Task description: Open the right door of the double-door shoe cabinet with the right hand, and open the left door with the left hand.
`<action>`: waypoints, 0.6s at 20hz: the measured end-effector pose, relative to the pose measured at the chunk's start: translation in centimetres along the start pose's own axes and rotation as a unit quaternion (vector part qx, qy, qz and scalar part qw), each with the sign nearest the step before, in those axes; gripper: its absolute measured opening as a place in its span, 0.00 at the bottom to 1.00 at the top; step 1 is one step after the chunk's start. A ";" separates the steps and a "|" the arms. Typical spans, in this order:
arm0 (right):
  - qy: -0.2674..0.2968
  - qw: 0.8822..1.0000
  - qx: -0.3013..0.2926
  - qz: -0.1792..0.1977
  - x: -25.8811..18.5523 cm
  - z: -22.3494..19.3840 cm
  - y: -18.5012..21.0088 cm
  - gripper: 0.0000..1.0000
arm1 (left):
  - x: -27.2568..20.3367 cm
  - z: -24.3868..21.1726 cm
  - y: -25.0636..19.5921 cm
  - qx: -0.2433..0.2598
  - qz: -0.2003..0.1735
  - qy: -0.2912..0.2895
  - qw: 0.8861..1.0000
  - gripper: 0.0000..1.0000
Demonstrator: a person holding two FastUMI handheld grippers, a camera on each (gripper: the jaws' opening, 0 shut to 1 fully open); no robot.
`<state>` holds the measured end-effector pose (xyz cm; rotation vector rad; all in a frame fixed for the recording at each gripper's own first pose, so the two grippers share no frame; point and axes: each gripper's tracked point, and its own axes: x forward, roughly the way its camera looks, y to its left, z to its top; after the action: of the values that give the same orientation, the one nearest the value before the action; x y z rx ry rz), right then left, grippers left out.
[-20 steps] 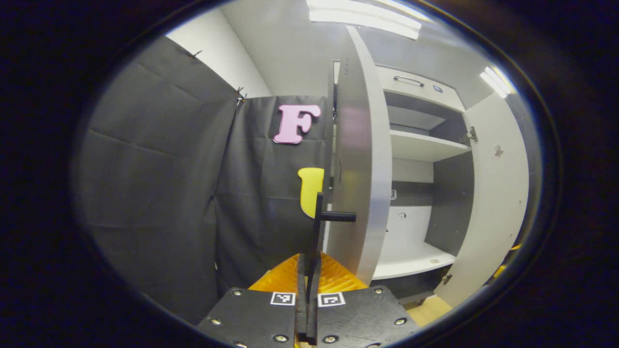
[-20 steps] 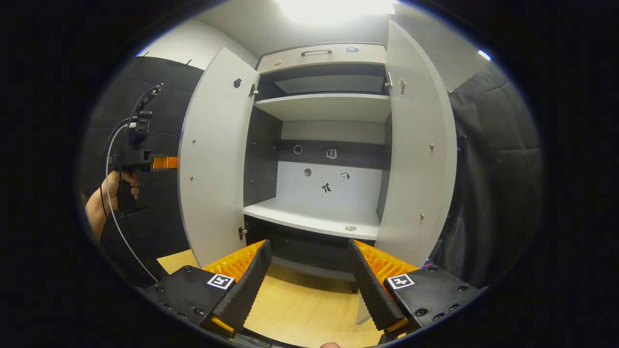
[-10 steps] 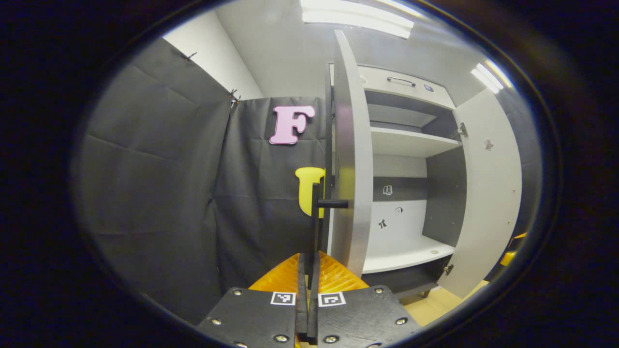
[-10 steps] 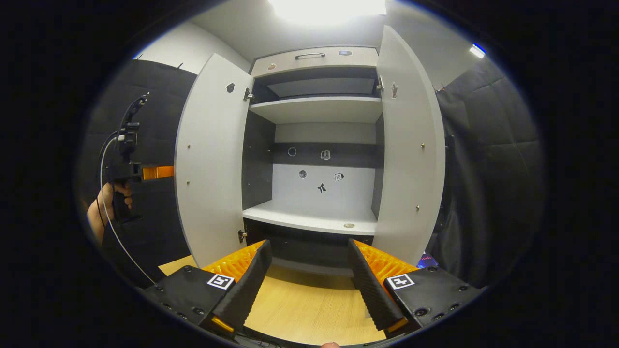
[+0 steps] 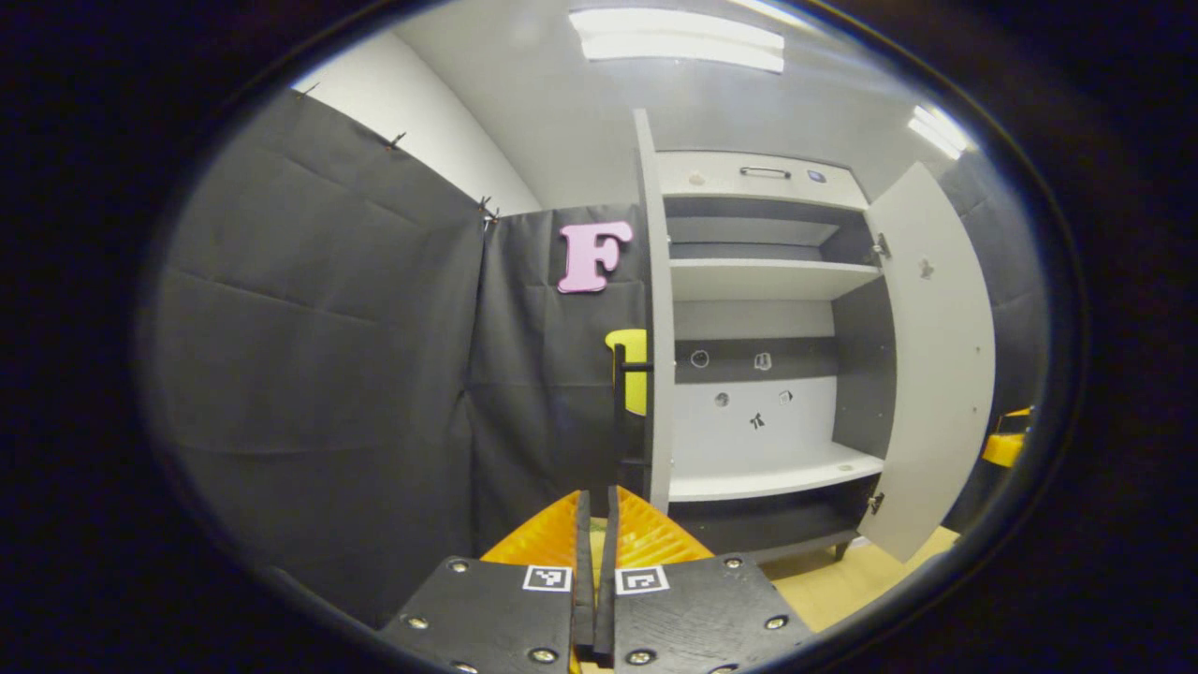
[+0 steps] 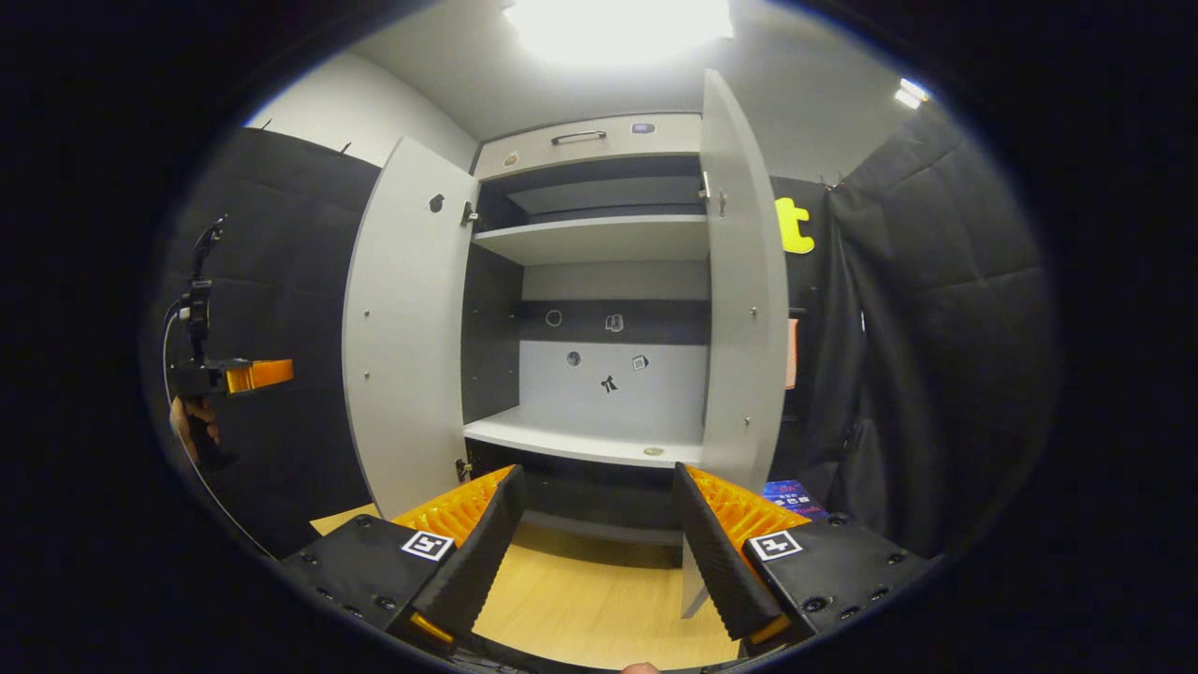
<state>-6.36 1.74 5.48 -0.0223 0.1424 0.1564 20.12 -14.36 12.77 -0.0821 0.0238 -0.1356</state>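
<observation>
Both flat grey panel doors of the tall grey-and-dark double-door shoe cabinet (image 6: 599, 309) are standing open; task is looking essentially complete.

Left door (image 5: 658, 318) is showing edge-on at 12 o'clock in the left gripper view, its thin black bar handle (image 5: 620, 402) just beyond the fingertips. Left gripper (image 5: 595, 524) is sitting with fingers pressed together and nothing between them, apart from the handle. In the right gripper view it is hanging at 9 o'clock, held by a hand (image 6: 192, 426), well clear of the door.

Right door (image 6: 744, 281) is standing at 1 o'clock in the right gripper view. Right gripper (image 6: 599, 524) is hovering with fingers spread wide, gripping nothing, aimed at the lower white shelf (image 6: 585, 440).

Step in hand, as I judge it: backing off. Best done by pulling both tools straight back, avoiding sideways drift into the door edges, so neither panel gets nudged toward shut.

Room: light wood-grain floor (image 6: 590, 608) is running under the cabinet; black cloth booth walls (image 5: 318, 356) are flanking at 9 and 3 o'clock; a bright ceiling light panel (image 6: 618, 23) is glaring at 12 o'clock. Shelves are carrying only small stickers on the back wall.
</observation>
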 end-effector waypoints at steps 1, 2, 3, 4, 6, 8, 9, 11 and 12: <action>-0.002 1.000 0.001 -0.008 -0.5 0.0 -0.8 0.98 | 0.1 0.0 0.0 0.002 -0.004 -0.001 1.000 0.02; -0.004 1.000 0.002 -0.017 -0.9 0.0 -1.5 0.96 | 0.1 0.0 -0.1 0.003 -0.008 -0.001 1.000 0.00; -0.007 1.000 0.003 -0.025 -1.4 -0.1 -2.1 0.96 | 0.2 -0.1 -0.2 0.001 -0.013 0.000 1.000 0.00; -0.011 0.999 0.004 -0.031 -1.8 0.0 -2.6 0.96 | 0.2 -0.1 -0.1 -0.002 -0.016 0.001 1.000 0.00; -0.017 0.999 0.000 -0.042 -2.5 0.0 -3.2 0.98 | 0.1 0.1 0.0 -0.005 -0.021 0.005 1.000 0.00; -0.024 0.999 -0.009 -0.047 -3.0 0.0 -3.4 0.98 | 0.0 0.3 0.0 -0.004 -0.020 0.012 1.000 0.00; -0.028 0.998 -0.014 -0.049 -3.2 0.0 -3.5 0.98 | 0.0 0.2 -0.1 -0.004 -0.019 0.013 1.000 0.00; -0.037 0.998 -0.021 -0.051 -3.7 0.3 -3.7 0.98 | 0.1 0.1 0.0 -0.004 -0.014 0.013 1.000 0.00; -0.041 0.998 -0.023 -0.052 -3.9 0.4 -3.8 0.98 | 0.1 0.0 0.1 -0.002 -0.014 0.012 1.000 0.00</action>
<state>-9.47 -2.59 6.48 -0.0695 0.0564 0.0560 20.21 -14.27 12.79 -0.0855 0.0477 -0.1651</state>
